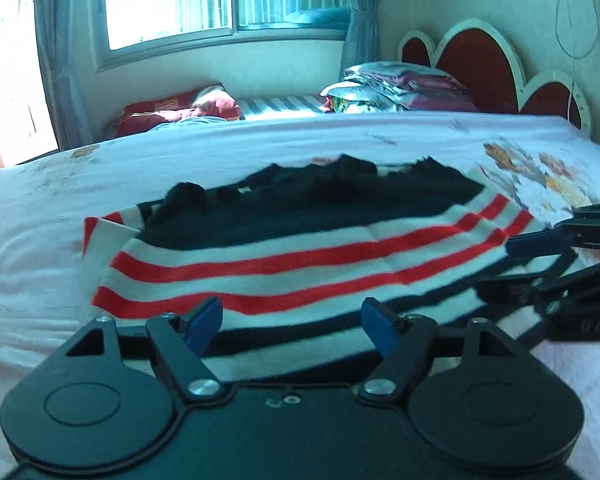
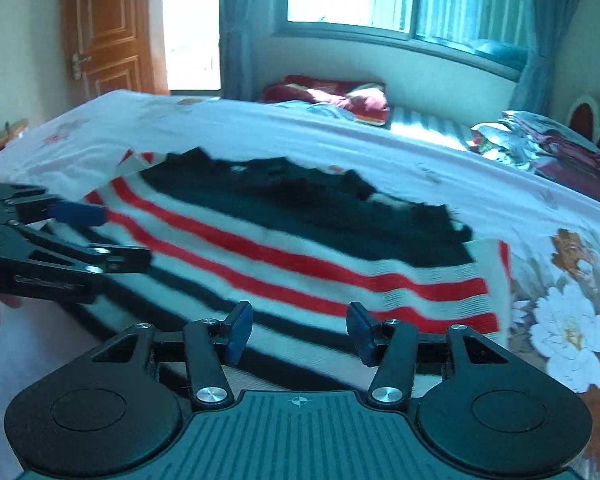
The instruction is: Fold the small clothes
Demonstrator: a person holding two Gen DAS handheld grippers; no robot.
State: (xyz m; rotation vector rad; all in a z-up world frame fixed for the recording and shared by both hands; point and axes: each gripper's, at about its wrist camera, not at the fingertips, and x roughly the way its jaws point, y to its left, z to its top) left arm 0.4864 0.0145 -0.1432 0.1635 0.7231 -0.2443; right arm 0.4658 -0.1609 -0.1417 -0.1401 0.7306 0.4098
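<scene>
Left wrist view: striped sweater [image 1: 300, 256] spread flat on the bed [image 1: 40, 208], left tongs [image 1: 292, 322] and right tongs [image 2: 298, 330] both agape, empty, hovering over its near hem. Looks like pre-fold; next, nipping that hem and carrying it toward the dark far edge.

Left gripper [image 1: 291, 326]: jaws spread wide, blue fingertips [image 1: 204, 322] well apart, nothing between them; seen from the right wrist view it enters from the left edge [image 2: 80, 236], lying sideways.
Right gripper [image 2: 299, 332]: jaws likewise spread, blue fingertips [image 2: 358, 330] apart, nothing held; in the left wrist view it reaches in from the right edge [image 1: 512, 268], turned sideways.
</scene>
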